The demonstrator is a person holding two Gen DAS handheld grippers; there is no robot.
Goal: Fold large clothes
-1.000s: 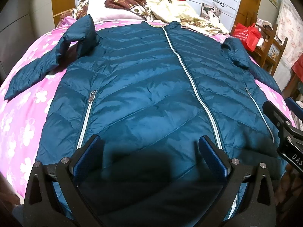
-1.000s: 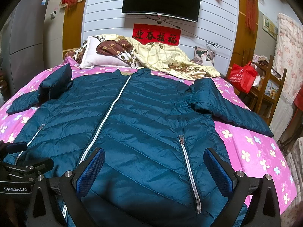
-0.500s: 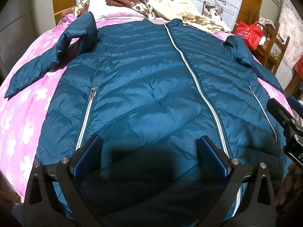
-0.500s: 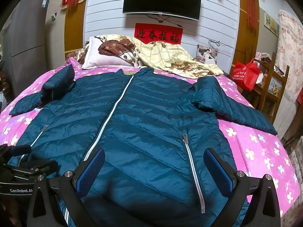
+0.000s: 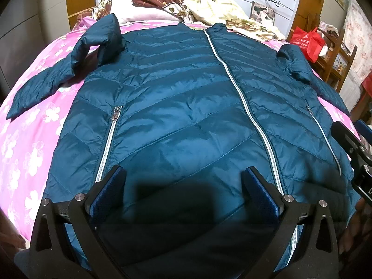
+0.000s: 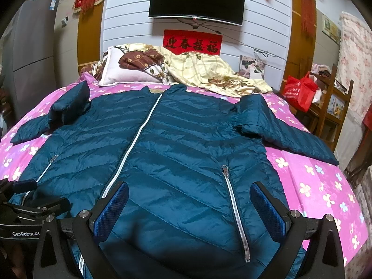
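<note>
A large teal quilted jacket [image 5: 176, 107] lies face up and zipped on the pink flowered bed [image 5: 30, 139], collar away from me; it also shows in the right wrist view [image 6: 176, 153]. Its left sleeve [image 5: 69, 69] is bent and bunched at the shoulder. Its right sleeve [image 6: 286, 130] stretches out to the right. My left gripper [image 5: 183, 186] is open and empty above the hem, left of the centre zipper [image 5: 246, 107]. My right gripper [image 6: 189, 203] is open and empty above the hem, over the right pocket zipper [image 6: 234, 211].
Pillows [image 6: 130, 72] and a yellow quilt [image 6: 209, 74] lie at the head of the bed. A red bag [image 6: 300, 93] sits on wooden shelves at the right. A TV [image 6: 197, 0] hangs on the far wall. The left gripper's body [image 6: 23, 214] shows at lower left in the right wrist view.
Both grippers have risen and tilted a little, so the jacket sits lower in each view. Both stay open. The jacket has not moved.
</note>
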